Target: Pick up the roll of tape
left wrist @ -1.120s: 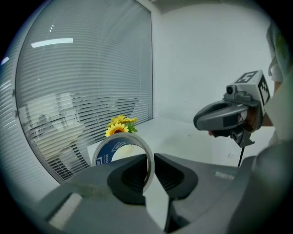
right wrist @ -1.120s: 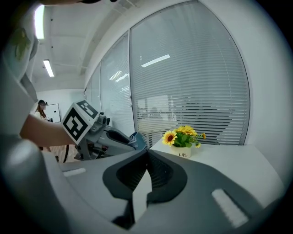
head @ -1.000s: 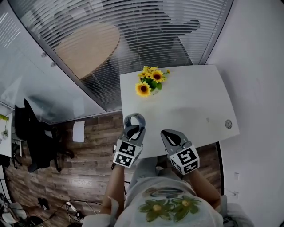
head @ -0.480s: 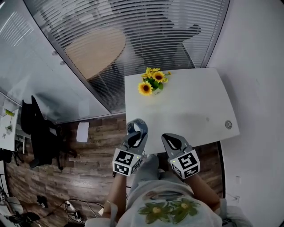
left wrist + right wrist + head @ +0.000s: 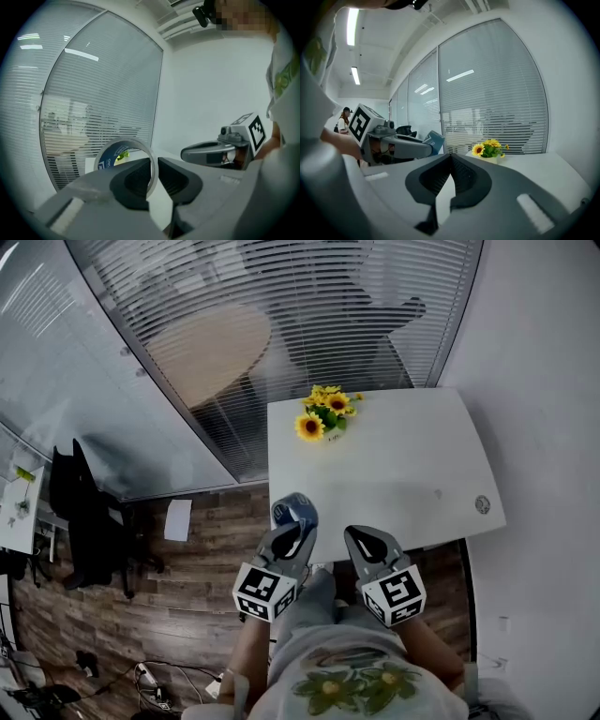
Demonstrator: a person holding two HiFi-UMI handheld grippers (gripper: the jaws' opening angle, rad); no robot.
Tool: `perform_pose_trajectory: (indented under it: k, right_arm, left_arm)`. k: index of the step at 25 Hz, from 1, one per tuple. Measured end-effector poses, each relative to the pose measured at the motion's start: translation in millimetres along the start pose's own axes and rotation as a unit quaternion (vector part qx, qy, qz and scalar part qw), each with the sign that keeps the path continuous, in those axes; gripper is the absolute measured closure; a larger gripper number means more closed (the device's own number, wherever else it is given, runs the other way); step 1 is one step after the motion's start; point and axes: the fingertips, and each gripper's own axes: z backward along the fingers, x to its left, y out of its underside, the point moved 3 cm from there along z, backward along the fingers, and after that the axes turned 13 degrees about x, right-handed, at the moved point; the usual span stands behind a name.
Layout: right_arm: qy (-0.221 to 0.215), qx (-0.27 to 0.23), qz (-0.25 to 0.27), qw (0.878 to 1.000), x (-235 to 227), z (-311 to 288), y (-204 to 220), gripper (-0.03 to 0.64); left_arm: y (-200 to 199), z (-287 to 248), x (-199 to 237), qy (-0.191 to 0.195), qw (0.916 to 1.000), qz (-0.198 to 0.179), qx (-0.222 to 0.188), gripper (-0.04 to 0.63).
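As seen at lower centre, my left gripper (image 5: 153, 174) clamps the roll of tape (image 5: 109, 157) by its wall.
Right gripper (image 5: 450, 161) beside it: jaws together, nothing between.

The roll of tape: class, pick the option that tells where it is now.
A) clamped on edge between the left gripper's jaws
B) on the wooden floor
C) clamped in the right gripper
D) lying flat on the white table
A: the left gripper view shows the roll of tape standing on edge, its wall pinched in the left gripper.
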Motion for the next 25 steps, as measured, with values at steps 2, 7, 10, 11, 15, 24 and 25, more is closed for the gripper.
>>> perform_pose_trajectory:
  k: [2, 7, 10, 11, 15, 24, 25]
  right_arm:
    - [-0.003, -0.005, -0.002, 1.000, 2.1, 2.3, -2.9, 0.617]
    - [-0.007, -0.018, 0.001, 1.000, 11.4, 9.1, -11.5, 0.618]
    - [-0.008, -0.025, 0.003, 1.000, 14.2, 11.7, -17.3, 0.618]
    - [-0.008, -0.027, 0.003, 1.000, 14.7, 12.6, -18.7, 0.618]
    - [-0.009, -0.032, 0.005, 0.999, 16.0, 14.4, -21.5, 0.618]
    - [-0.012, -0.034, 0.009, 0.999, 24.3, 16.9, -24.4, 0.618]
    - [-0.012, -0.034, 0.010, 0.999, 24.5, 17.8, -24.6, 0.618]
  left_arm:
    - [-4.0, 3.9, -2.9, 0.003, 0.9999, 0.007, -0.013, 0.540]
    - [-10.8, 16.7, -10.9, 0.010, 0.9990, 0.019, -0.040, 0.540]
    - [-16.2, 21.3, -15.0, 0.017, 0.9981, 0.026, -0.054, 0.540]
    - [-17.8, 22.3, -16.5, 0.021, 0.9977, 0.029, -0.058, 0.540]
    - [-22.1, 25.5, -20.5, 0.030, 0.9963, 0.036, -0.072, 0.540]
    - [-23.5, 34.0, -19.8, 0.030, 0.9955, 0.039, -0.081, 0.540]
    - [-23.9, 34.4, -20.7, 0.031, 0.9954, 0.039, -0.082, 0.540]
